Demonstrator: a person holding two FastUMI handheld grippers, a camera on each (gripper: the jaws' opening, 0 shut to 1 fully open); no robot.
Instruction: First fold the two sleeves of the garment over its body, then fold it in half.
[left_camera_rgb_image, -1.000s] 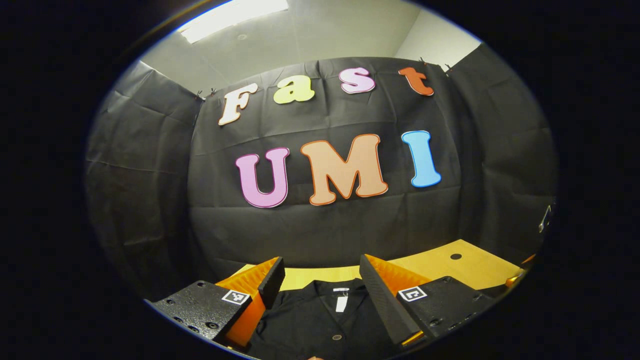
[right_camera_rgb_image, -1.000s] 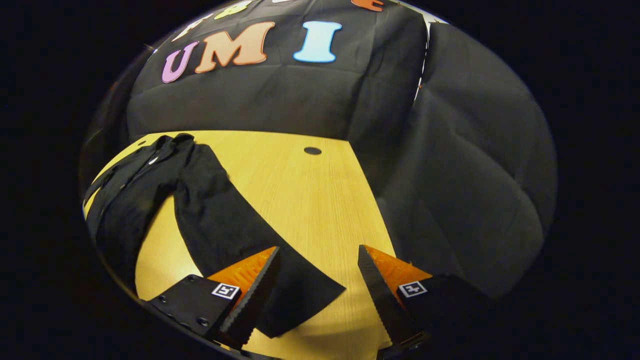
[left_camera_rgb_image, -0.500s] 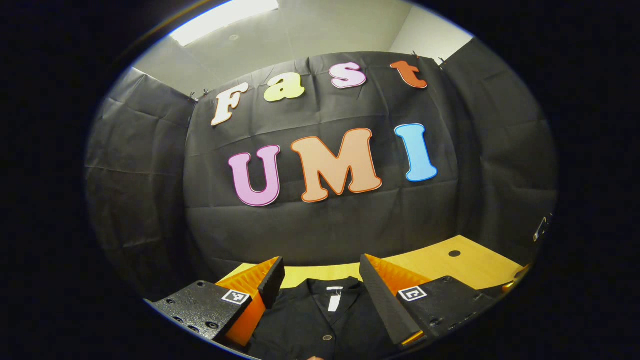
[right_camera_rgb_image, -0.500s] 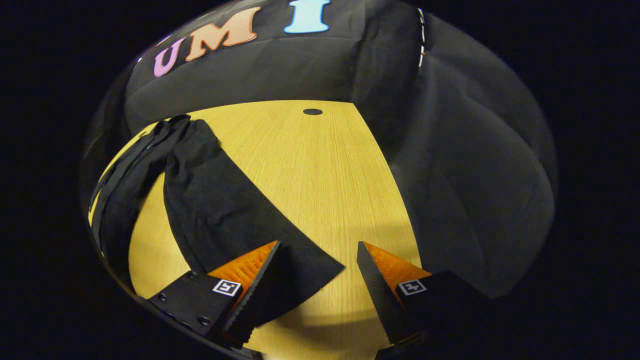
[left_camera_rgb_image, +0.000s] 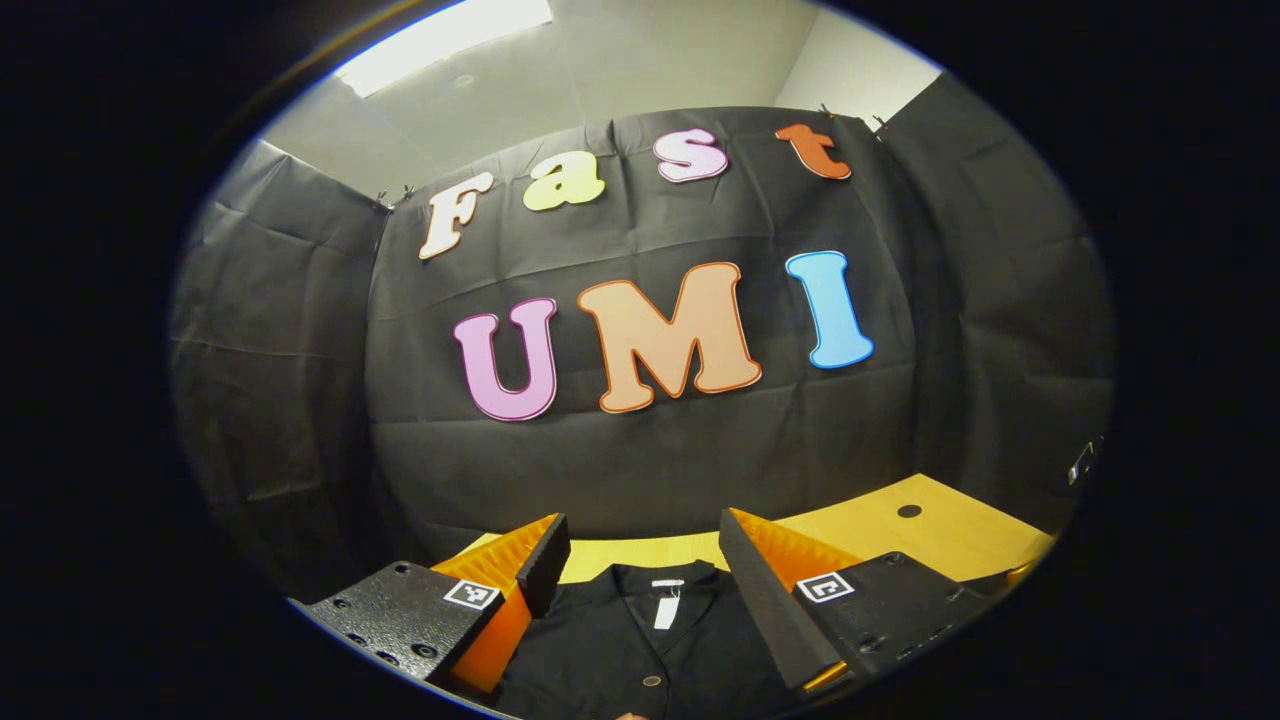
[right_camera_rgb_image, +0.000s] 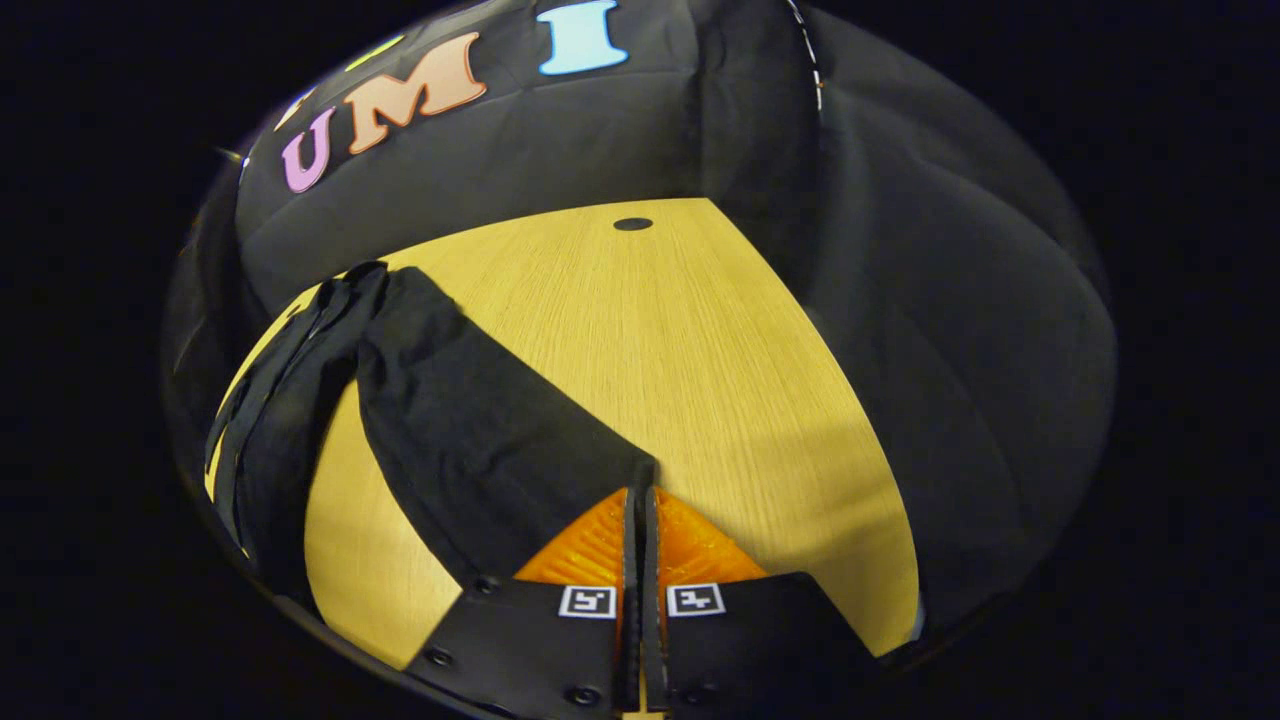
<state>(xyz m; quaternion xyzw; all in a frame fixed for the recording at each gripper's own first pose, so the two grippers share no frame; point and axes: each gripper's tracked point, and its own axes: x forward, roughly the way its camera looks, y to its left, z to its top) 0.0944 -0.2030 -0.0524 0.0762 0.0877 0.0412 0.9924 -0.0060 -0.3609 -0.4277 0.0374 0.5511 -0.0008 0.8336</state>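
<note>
A black button-up garment (left_camera_rgb_image: 610, 655) lies on the wooden table (left_camera_rgb_image: 930, 545), collar and white neck label (left_camera_rgb_image: 666, 606) facing me in the left gripper view. My left gripper (left_camera_rgb_image: 640, 523) hovers open above the collar with nothing between its fingers. In the right gripper view the garment's body (right_camera_rgb_image: 280, 420) lies at the left, and one long black sleeve (right_camera_rgb_image: 480, 420) stretches out across the table (right_camera_rgb_image: 720, 360) toward me. My right gripper (right_camera_rgb_image: 640, 492) is shut on the cuff end of that sleeve, whose corner disappears between the fingers.
A small dark round hole (right_camera_rgb_image: 632, 224) sits in the tabletop near its far edge, also visible as a hole (left_camera_rgb_image: 909, 511) in the left gripper view. Black cloth walls close in the table at the back and right. Bare wood lies right of the sleeve.
My right gripper has gone from wide open to shut on the sleeve's cuff end, having moved down and slightly right. The left gripper has barely shifted over the collar.
</note>
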